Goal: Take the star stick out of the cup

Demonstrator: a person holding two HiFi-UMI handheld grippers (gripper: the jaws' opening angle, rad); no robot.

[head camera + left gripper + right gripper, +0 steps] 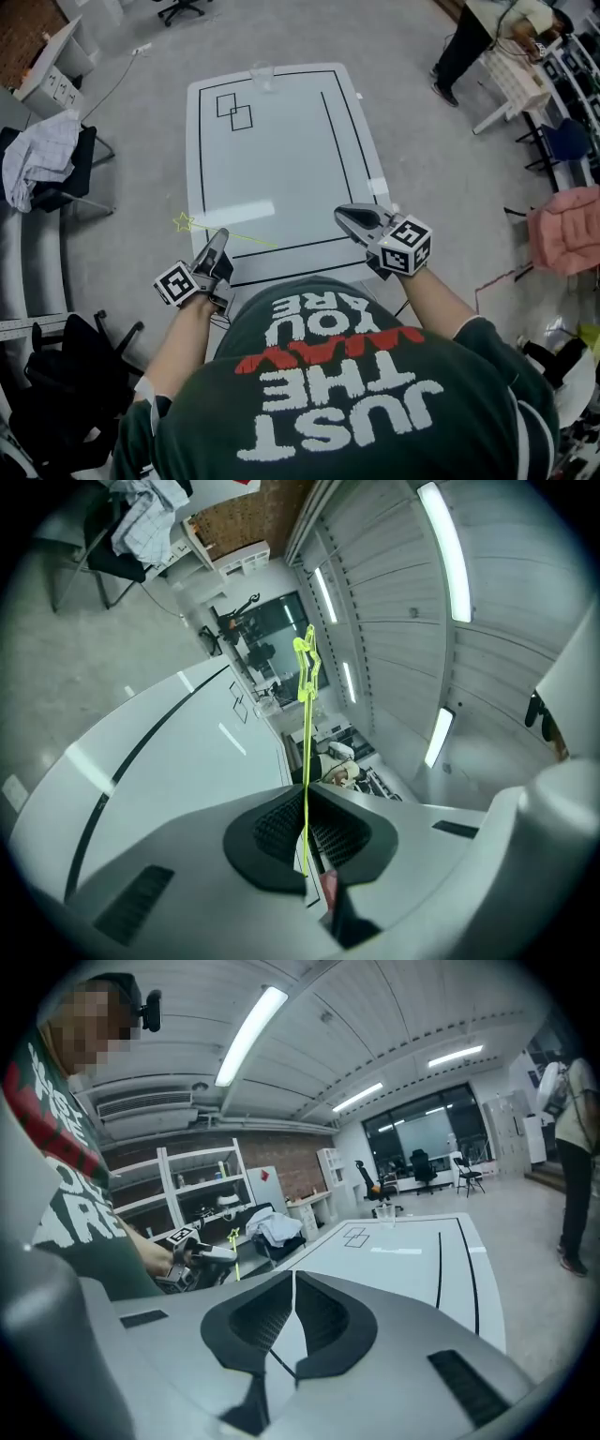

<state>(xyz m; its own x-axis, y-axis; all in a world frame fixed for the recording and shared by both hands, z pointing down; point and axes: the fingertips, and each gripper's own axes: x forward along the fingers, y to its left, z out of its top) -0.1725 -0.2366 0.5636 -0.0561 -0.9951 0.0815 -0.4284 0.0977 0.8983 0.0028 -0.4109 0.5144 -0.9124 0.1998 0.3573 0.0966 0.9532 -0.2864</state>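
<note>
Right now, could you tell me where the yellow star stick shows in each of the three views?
Head view: star stick at lower left, its star past the table's left edge, held by the left gripper.
Left gripper view: centre, rising from between the shut jaws.
Right gripper view: small, left of centre, upright.
Shared landmark: the two outlined squares on the table.

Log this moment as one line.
left gripper: shut on star stick | right gripper: shut, empty | cup: far end of table | stick: out of cup
</note>
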